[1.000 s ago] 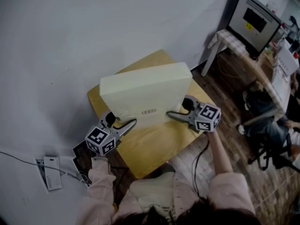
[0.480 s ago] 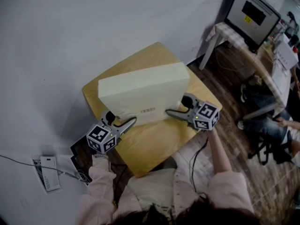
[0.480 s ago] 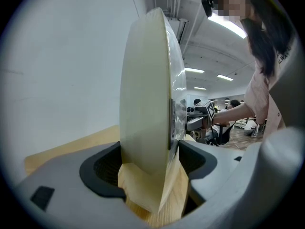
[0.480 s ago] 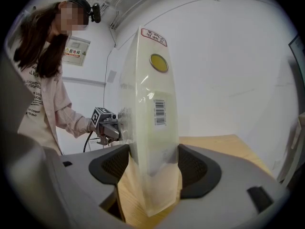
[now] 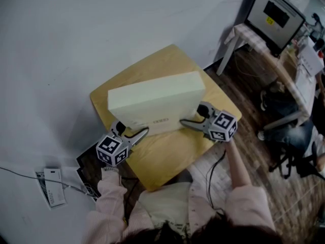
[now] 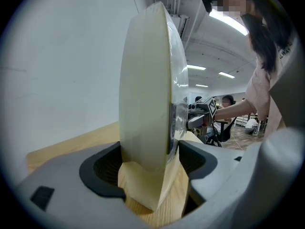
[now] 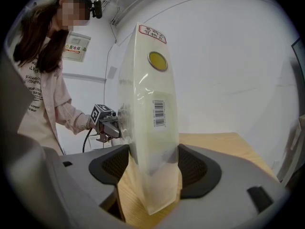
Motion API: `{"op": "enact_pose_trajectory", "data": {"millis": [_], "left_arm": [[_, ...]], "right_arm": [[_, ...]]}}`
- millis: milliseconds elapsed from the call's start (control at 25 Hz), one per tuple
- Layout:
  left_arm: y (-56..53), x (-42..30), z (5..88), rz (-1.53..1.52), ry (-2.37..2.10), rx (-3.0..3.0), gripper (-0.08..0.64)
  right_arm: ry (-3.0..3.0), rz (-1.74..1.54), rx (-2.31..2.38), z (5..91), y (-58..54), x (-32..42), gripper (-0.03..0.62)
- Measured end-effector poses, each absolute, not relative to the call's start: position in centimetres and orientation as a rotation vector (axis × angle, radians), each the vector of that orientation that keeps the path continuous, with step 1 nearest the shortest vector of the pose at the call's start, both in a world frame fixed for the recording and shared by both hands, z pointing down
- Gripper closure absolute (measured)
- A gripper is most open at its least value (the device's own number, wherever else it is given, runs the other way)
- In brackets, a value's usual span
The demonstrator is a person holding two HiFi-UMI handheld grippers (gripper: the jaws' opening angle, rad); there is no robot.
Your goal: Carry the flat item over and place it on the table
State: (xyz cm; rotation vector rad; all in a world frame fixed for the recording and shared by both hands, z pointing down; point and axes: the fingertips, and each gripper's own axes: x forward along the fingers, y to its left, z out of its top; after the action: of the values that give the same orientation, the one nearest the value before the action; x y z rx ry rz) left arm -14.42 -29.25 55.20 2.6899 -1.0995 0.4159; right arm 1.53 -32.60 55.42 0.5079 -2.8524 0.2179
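Observation:
The flat item is a pale cream slab (image 5: 155,101) in clear plastic wrap, standing on its long edge over the yellow wooden table (image 5: 172,156). My left gripper (image 5: 138,134) is shut on its near left corner and my right gripper (image 5: 186,122) on its near right corner. The left gripper view shows the slab (image 6: 145,94) wedged upright between the jaws of that gripper (image 6: 148,163). The right gripper view shows the wrapped slab (image 7: 150,128), with a barcode and a yellow sticker, clamped in that gripper (image 7: 152,168). Its lower edge is close over the wood; I cannot tell if it touches.
A white wall runs behind the table. On the floor at the left lie papers with a cable (image 5: 51,187). At the top right a monitor (image 5: 277,17) stands on a small white table, with a seated person (image 5: 294,133) on a chair below it.
Both grippers and the slab between them have come down a little towards the table top. The grip on both corners is the same.

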Motion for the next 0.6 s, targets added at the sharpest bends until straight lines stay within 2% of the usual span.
{"op": "enact_pose_trajectory", "data": {"millis": [600], "left_arm": [[-29.2,-14.45,55.43,0.421,-1.101,2.704,0.175]], "right_arm": [[-2.829,0.265,0.506,56.26,-32.43,1.6,0.264]]}}
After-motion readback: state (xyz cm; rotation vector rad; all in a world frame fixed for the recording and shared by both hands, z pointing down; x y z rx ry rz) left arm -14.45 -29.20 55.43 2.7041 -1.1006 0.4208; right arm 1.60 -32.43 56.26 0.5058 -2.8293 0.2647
